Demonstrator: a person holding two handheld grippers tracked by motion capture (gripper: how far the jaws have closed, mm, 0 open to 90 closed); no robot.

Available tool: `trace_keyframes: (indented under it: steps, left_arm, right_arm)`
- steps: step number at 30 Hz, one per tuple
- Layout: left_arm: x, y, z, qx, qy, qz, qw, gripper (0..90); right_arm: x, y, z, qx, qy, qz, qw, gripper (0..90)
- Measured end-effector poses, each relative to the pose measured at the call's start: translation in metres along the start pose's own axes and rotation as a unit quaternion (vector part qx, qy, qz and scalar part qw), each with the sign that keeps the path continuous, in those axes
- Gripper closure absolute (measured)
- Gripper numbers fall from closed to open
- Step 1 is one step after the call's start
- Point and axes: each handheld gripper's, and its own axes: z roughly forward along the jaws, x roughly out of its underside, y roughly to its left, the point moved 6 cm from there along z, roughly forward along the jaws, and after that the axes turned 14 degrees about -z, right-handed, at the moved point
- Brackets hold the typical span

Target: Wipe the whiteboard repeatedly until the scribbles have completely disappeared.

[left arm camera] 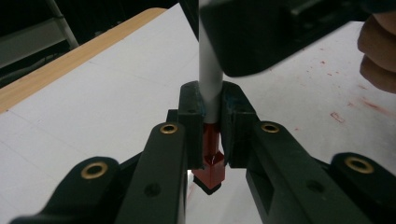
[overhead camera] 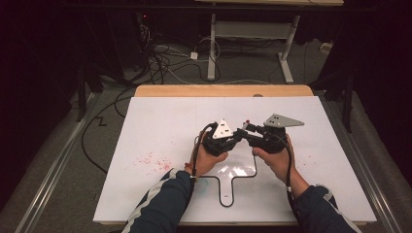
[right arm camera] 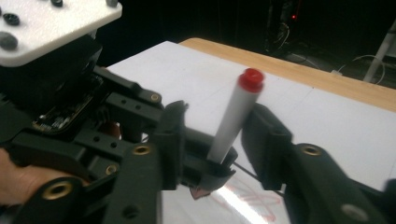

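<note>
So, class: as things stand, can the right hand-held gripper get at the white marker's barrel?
Probably yes: the right hand-held gripper already has its jaws either side of the marker, which the left hand-held gripper holds upright near its red cap. Nothing blocks it.

Marker (right arm camera: pixel 236 119) between the tongs; sheet (overhead camera: pixel 160 126) open around.

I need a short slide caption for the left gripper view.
Left gripper shut on a white marker with red cap, above the white board.
</note>
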Motion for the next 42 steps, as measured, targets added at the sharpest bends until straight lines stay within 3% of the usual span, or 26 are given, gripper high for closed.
trace_keyframes:
  steps: [3, 7, 10, 13, 15, 19, 21, 22, 23, 27, 28, 29, 32, 33, 35, 36, 38, 42]
  left_arm:
    - [0.0, 0.001, -0.002, -0.004, -0.003, -0.006, 1.0, 78.8]
    - [0.001, 0.0, 0.0, -0.016, 0.0, -0.008, 0.9998, 77.2]
    - [0.0, -0.001, -0.006, -0.041, 0.007, -0.007, 0.9991, 57.0]
    - [0.006, 0.001, -0.025, -0.048, 0.022, 0.006, 0.9986, 41.5]
    - [0.018, 0.005, -0.044, -0.069, 0.025, 0.03, 0.9969, 36.8]
    - [0.045, 0.011, -0.08, -0.077, 0.049, 0.055, 0.9943, 28.5]
    - [0.059, 0.012, -0.095, -0.085, 0.056, 0.057, 0.9932, 26.1]
    - [0.066, 0.014, -0.101, -0.088, 0.06, 0.056, 0.9927, 23.5]
    - [0.074, 0.016, -0.107, -0.097, 0.067, 0.056, 0.9915, 22.8]
    - [0.103, 0.021, -0.128, -0.125, 0.093, 0.055, 0.9863, 22.8]
    - [0.106, 0.023, -0.134, -0.13, 0.09, 0.045, 0.9865, 22.8]
    - [0.109, 0.024, -0.14, -0.127, 0.083, 0.025, 0.9882, 22.8]
    - [0.116, 0.027, -0.158, -0.133, 0.071, 0.0, 0.9886, 22.8]
    - [0.12, 0.028, -0.165, -0.135, 0.069, -0.01, 0.9884, 22.8]
    - [0.126, 0.029, -0.172, -0.14, 0.071, -0.018, 0.9875, 22.8]
    - [0.129, 0.029, -0.175, -0.141, 0.07, -0.022, 0.9873, 22.8]
    - [0.132, 0.03, -0.177, -0.143, 0.076, -0.027, 0.9864, 22.9]
    - [0.133, 0.026, -0.175, -0.138, 0.081, -0.017, 0.9869, 22.8]
  right_arm:
    - [-0.002, -0.001, 0.003, 0.012, 0.0, -0.005, 0.9999, 77.4]
    - [-0.003, 0.002, 0.008, 0.008, 0.0, -0.015, 0.9999, 81.2]
    - [-0.002, 0.003, 0.009, 0.018, 0.019, -0.033, 0.9991, 81.4]
    - [0.002, -0.004, 0.007, 0.018, 0.028, -0.041, 0.9986, 81.5]
    - [0.009, -0.01, 0.006, 0.029, 0.047, -0.064, 0.9964, 81.5]
    - [0.028, -0.018, 0.011, 0.032, 0.088, -0.095, 0.9911, 81.6]
    - [0.03, -0.023, 0.009, 0.033, 0.08, -0.084, 0.9927, 81.6]
    - [0.031, -0.025, 0.009, 0.043, 0.085, -0.09, 0.9914, 81.6]
    - [0.031, -0.026, 0.009, 0.045, 0.087, -0.097, 0.9905, 81.6]
    - [0.03, -0.023, 0.013, 0.033, 0.077, -0.094, 0.992, 81.6]
    - [0.029, -0.019, 0.016, 0.018, 0.068, -0.087, 0.9937, 81.6]
    - [0.028, -0.015, 0.019, 0.006, 0.062, -0.08, 0.9948, 81.6]
    - [0.025, -0.006, 0.024, 0.005, 0.068, -0.103, 0.9924, 81.7]
    - [0.024, -0.006, 0.023, 0.005, 0.074, -0.112, 0.9909, 81.7]
    - [0.026, -0.01, 0.02, 0.032, 0.101, -0.138, 0.9847, 81.8]
    - [0.028, -0.014, 0.017, 0.051, 0.118, -0.158, 0.9791, 81.8]
    - [0.03, -0.018, 0.015, 0.048, 0.104, -0.134, 0.9844, 81.8]
    - [0.03, -0.013, 0.028, 0.04, 0.091, -0.138, 0.9854, 81.7]
